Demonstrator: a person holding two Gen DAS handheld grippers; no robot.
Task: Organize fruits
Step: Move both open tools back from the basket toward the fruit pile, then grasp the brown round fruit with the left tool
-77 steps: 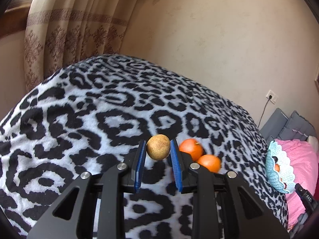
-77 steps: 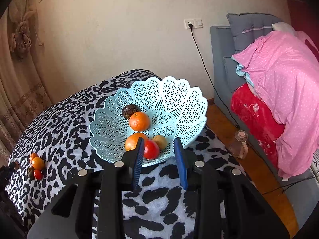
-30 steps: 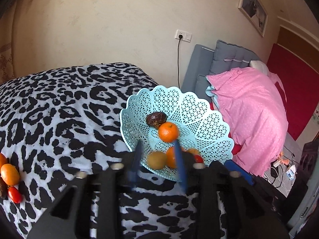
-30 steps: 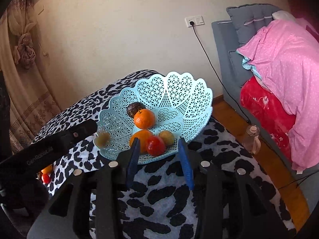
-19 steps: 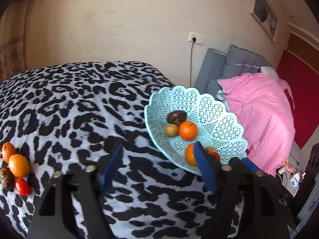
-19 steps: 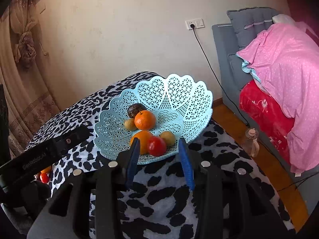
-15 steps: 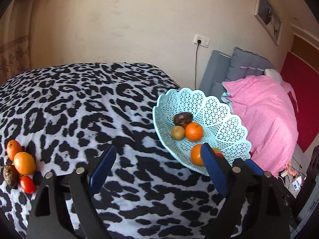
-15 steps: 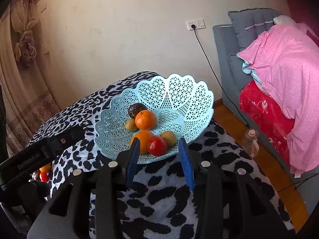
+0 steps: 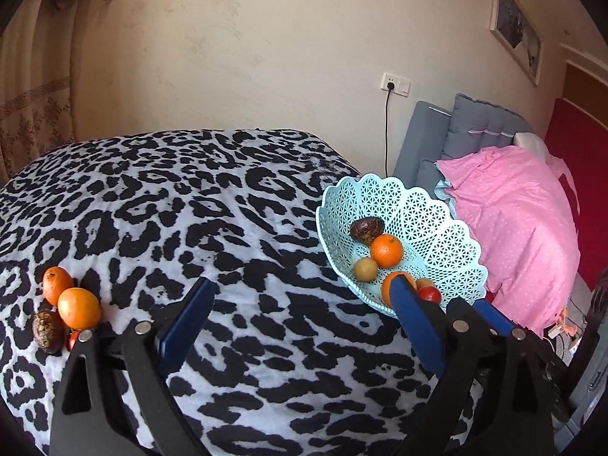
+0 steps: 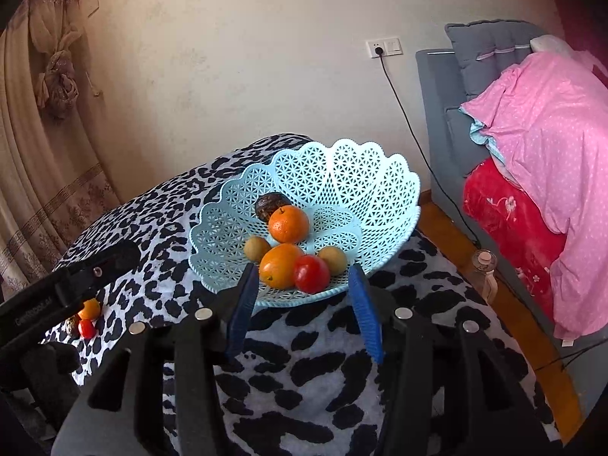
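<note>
A light blue lattice basket [image 9: 437, 224] [image 10: 364, 174] stands on the leopard-print blanket [image 9: 190, 209] at its right edge. It holds two oranges, two brownish-yellow round fruits [image 9: 366, 269] [image 10: 257, 247], a dark fruit [image 10: 270, 203] and a red one [image 10: 311, 273]. Two oranges [image 9: 79, 307], a dark fruit [image 9: 47, 331] and a small red one lie loose at the blanket's left. My left gripper [image 9: 300, 298] is wide open and empty above the blanket. My right gripper [image 10: 302, 279] is open and empty just before the basket.
A grey sofa with a pink cover [image 9: 524, 205] [image 10: 551, 121] stands right of the blanket. A wall socket with a black cord [image 10: 382, 47] is behind the basket. A curtain [image 10: 41, 152] hangs at the left. A small bottle [image 10: 484, 268] stands on the wooden floor.
My left gripper carried a brownish-yellow fruit from the loose pile to the basket, opened and left it there, then swung back left. My right gripper barely moved.
</note>
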